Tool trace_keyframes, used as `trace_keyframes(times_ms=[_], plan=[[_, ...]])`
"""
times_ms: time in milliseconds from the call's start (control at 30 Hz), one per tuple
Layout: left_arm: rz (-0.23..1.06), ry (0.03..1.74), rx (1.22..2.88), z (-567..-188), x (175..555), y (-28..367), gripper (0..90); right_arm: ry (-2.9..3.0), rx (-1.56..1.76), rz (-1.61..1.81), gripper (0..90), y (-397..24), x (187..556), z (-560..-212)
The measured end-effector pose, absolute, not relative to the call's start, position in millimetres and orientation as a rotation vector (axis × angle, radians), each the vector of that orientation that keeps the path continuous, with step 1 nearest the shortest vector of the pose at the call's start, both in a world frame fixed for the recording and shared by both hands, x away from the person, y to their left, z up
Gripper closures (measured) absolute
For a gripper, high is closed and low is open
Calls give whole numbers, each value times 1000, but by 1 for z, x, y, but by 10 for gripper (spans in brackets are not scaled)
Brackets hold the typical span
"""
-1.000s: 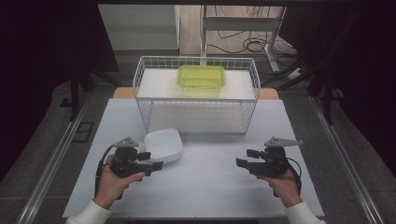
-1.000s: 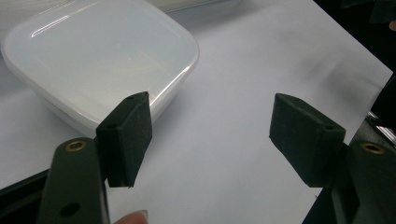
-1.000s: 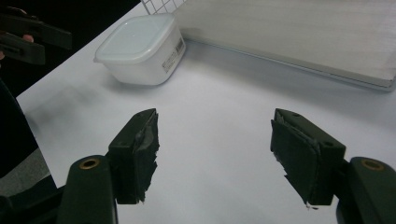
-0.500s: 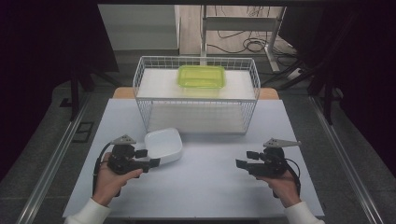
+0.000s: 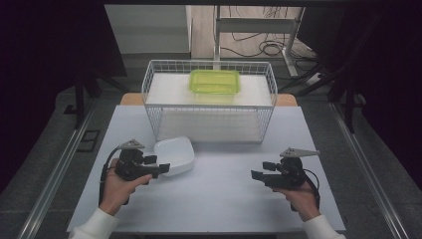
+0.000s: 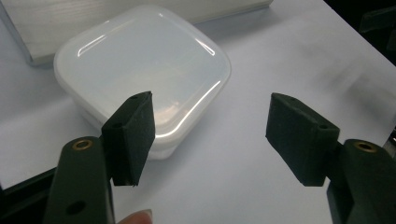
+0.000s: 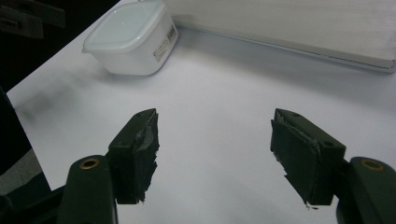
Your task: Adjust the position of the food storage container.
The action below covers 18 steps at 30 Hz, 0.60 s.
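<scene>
Just ahead of the left tongs (image 6: 210, 130) sits the white lidded container (image 6: 144, 70).

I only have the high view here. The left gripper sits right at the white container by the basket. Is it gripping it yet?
Observer: No. In the left gripper view the left gripper has its jaws apart, with the white lidded container just beyond one pad, untouched. The jaws have just been closing a little, with nothing between them.
Operator: Is the lid on?
Observer: Yes, a glossy translucent lid sits flush on top.
Operator: Any marking on the container?
Observer: The right gripper view shows a printed label on its side wall.
Operator: And the right gripper?
Observer: The right gripper is open over the bare white tabletop.
</scene>
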<state>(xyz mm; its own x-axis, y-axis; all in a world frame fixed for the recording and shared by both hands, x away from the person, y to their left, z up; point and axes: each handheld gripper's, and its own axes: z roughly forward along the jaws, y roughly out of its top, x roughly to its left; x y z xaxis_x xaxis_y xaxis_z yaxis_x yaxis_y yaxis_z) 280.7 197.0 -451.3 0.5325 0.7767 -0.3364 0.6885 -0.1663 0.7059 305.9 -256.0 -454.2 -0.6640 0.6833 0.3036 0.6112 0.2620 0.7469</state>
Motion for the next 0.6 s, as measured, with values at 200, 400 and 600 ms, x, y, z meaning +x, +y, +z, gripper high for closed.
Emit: trace_keyframes(times_ms=[200, 400, 600], plan=[[145, 1191, 1908, -449, 288, 195, 339, 2433, 1249, 1373, 321, -254, 306, -456], [180, 1248, 1901, -447, 301, 197, 427, 2427, 1252, 1373, 321, -254, 307, -456], [192, 1259, 1922, -442, 325, 190, 485, 2428, 1252, 1368, 321, -253, 307, -457]])
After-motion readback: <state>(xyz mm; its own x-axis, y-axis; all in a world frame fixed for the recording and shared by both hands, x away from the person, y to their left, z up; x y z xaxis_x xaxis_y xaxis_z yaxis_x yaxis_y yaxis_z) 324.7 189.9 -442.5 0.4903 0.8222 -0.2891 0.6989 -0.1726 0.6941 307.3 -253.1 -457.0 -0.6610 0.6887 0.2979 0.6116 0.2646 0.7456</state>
